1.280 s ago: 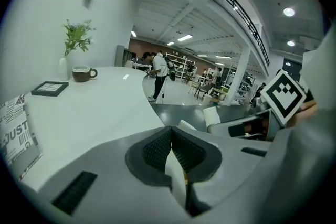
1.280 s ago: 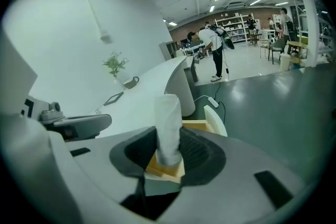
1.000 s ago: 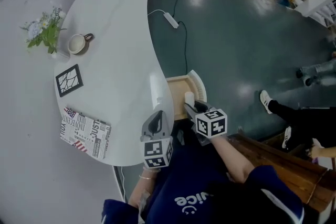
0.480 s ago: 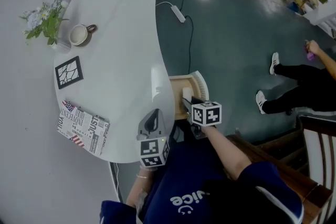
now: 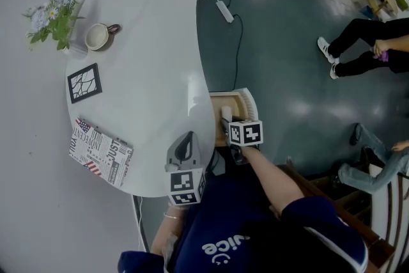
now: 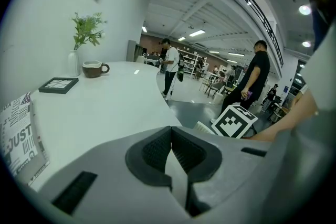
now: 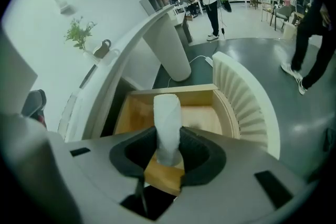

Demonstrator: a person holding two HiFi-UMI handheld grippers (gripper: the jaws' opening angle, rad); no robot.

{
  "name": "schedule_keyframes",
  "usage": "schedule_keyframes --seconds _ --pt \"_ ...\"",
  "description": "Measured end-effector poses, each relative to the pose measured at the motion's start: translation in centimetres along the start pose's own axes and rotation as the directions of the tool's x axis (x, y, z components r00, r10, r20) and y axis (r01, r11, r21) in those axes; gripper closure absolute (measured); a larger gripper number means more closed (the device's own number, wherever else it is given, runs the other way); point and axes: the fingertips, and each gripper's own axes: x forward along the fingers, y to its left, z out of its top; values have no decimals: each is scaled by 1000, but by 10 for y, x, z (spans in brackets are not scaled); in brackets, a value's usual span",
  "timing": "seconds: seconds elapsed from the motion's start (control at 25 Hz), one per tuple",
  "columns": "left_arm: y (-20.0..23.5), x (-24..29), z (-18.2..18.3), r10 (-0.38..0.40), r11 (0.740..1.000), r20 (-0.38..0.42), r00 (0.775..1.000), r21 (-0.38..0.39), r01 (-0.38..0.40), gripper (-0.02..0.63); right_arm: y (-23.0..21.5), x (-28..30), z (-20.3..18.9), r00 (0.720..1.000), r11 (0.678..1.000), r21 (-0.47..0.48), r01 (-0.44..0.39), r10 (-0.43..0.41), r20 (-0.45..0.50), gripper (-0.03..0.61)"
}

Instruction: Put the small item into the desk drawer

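Observation:
The desk drawer (image 7: 137,111) is pulled out from under the white desk (image 5: 153,41); it is light wood inside with a ribbed white front (image 7: 242,98). My right gripper (image 7: 168,140) is shut on a small white cylinder (image 7: 167,118), held upright just above the drawer's near part. In the head view the right gripper (image 5: 227,122), with its marker cube, hangs over the drawer (image 5: 232,101), and the white item (image 5: 225,113) shows at its tip. My left gripper (image 5: 185,149) rests over the desk's near edge, and its jaws (image 6: 170,145) are shut with nothing between them.
On the desk stand a cup (image 5: 97,36), a small plant (image 5: 54,19), a black framed tile (image 5: 84,82) and a newspaper-print pad (image 5: 100,151). A power strip (image 5: 225,10) and cable lie on the dark floor. A wooden chair (image 5: 332,198) is at my right; people's legs (image 5: 358,35) are beyond.
My right gripper has sunk toward the drawer with the white item in it, tipping more steeply down. The left gripper has barely shifted. People in the background have walked on.

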Motion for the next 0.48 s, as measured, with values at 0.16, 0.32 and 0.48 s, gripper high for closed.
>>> schedule_keyframes --seconds 0.16,0.32,0.48 --pt "5 1 -2 28 1000 -16 999 -10 -28 609 -10 13 3 1000 998 62 4 -4 0 439" --pt "10 3 -5 52 998 -38 998 -22 -53 609 -16 28 -2 999 996 84 11 -7 -48 439" --pt "10 4 -4 68 997 -53 996 -36 -70 609 -19 42 -12 994 998 64 8 -1 -107 438"
